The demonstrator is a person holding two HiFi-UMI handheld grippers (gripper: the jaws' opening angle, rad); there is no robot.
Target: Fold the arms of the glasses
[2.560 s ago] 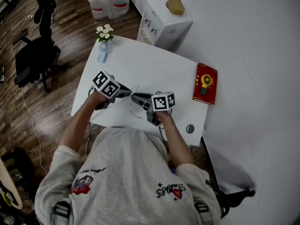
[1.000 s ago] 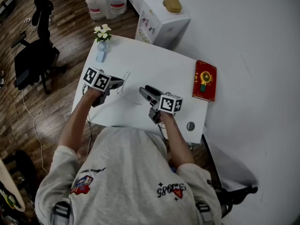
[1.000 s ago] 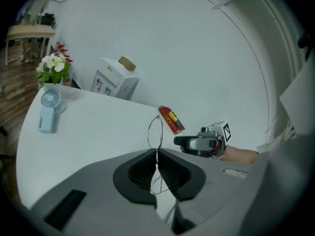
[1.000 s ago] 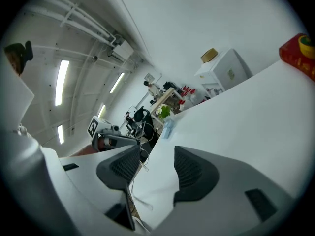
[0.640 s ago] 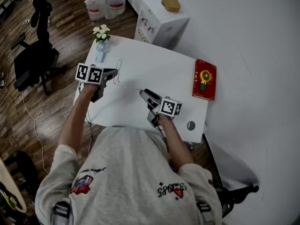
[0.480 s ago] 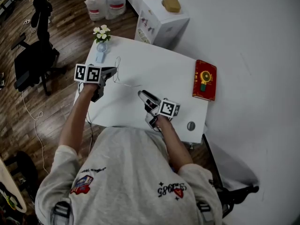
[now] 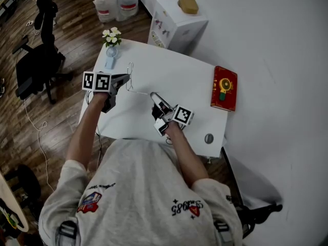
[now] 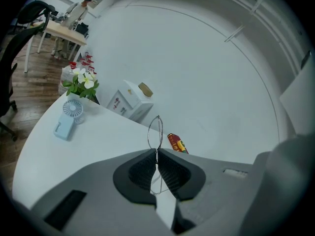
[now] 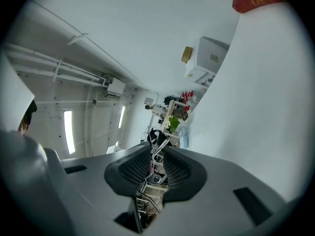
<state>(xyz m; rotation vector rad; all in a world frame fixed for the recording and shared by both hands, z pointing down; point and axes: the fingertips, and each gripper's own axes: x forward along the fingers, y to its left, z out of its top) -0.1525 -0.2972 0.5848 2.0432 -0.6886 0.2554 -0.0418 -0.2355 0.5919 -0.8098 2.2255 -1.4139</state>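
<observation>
Thin wire-framed glasses hang above the white table, near its left side. My left gripper is shut on the frame, and in the left gripper view one round lens rim stands up out of its closed pads. One arm of the glasses runs right from the frame to my right gripper. Its jaws have just been closing. In the right gripper view the pale arm tip sits pinched between the pad tips of the right gripper.
A red book lies at the table's right edge, with a small round grey thing near the front corner. A blue hand fan and flowers stand at the far left corner. Behind are a white box, water bottles and an office chair.
The left gripper carried the glasses left and away from the person. The right gripper, apart from them a second ago, moved up-left to the arm's tip and its jaws narrowed.
</observation>
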